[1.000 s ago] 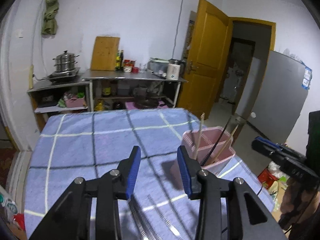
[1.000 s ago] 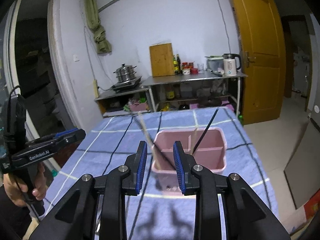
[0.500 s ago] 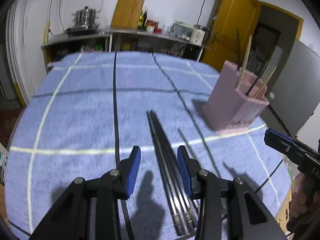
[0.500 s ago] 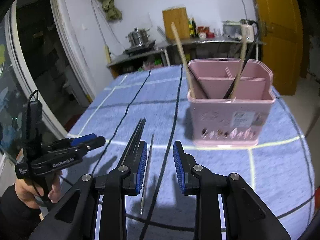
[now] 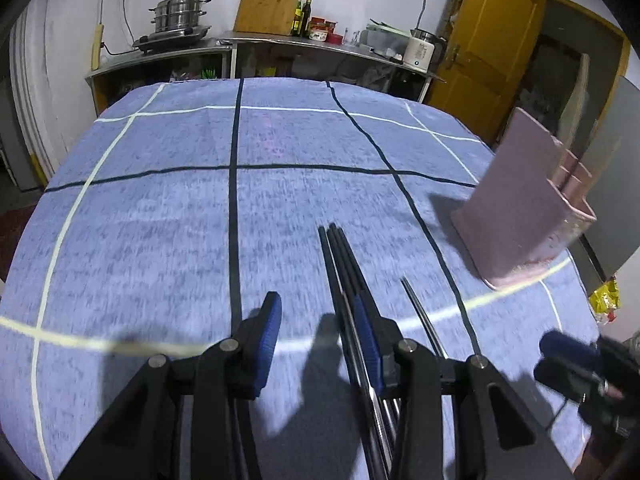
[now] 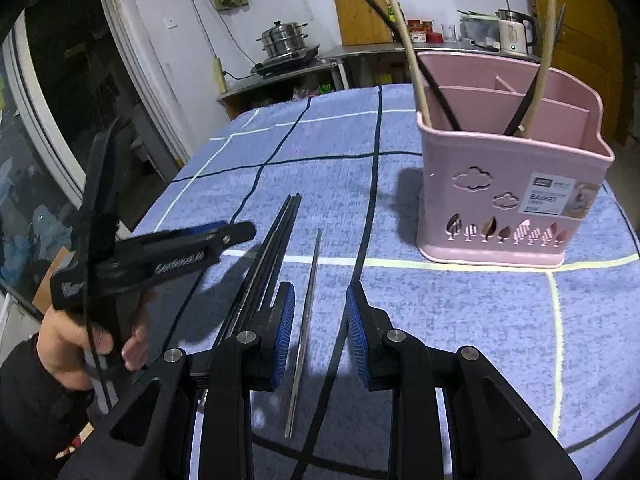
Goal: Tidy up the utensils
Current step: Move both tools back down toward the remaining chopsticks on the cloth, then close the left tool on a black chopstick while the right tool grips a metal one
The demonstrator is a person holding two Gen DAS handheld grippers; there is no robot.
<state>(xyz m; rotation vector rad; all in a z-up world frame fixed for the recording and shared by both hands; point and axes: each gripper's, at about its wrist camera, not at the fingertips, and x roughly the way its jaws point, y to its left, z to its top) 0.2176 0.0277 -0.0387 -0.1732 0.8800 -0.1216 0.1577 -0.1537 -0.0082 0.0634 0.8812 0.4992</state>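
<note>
A bundle of dark chopsticks [image 5: 340, 256] lies on the blue checked tablecloth [image 5: 160, 220], with a single metal chopstick [image 5: 420, 308] beside it on the right. My left gripper [image 5: 318, 324] hangs open low over the cloth, its right finger above the bundle. In the right wrist view the metal chopstick [image 6: 308, 312] lies on the cloth between the open jaws of my right gripper [image 6: 320, 320], untouched. The bundle [image 6: 276, 232] lies just to its left. A pink utensil basket [image 6: 512, 184] stands at the right, holding wooden and black chopsticks. A hand holds the left gripper [image 6: 236, 236].
The right gripper [image 5: 560, 354] shows blurred at the lower right of the left wrist view. Behind the table stand a metal counter [image 5: 320, 46] with a steamer pot [image 5: 178, 14], a cutting board and bottles. A yellow door [image 5: 492, 48] is at the right.
Both grippers have come down and tilted toward the table, closing in on the chopsticks. The jaws have kept the same width.
</note>
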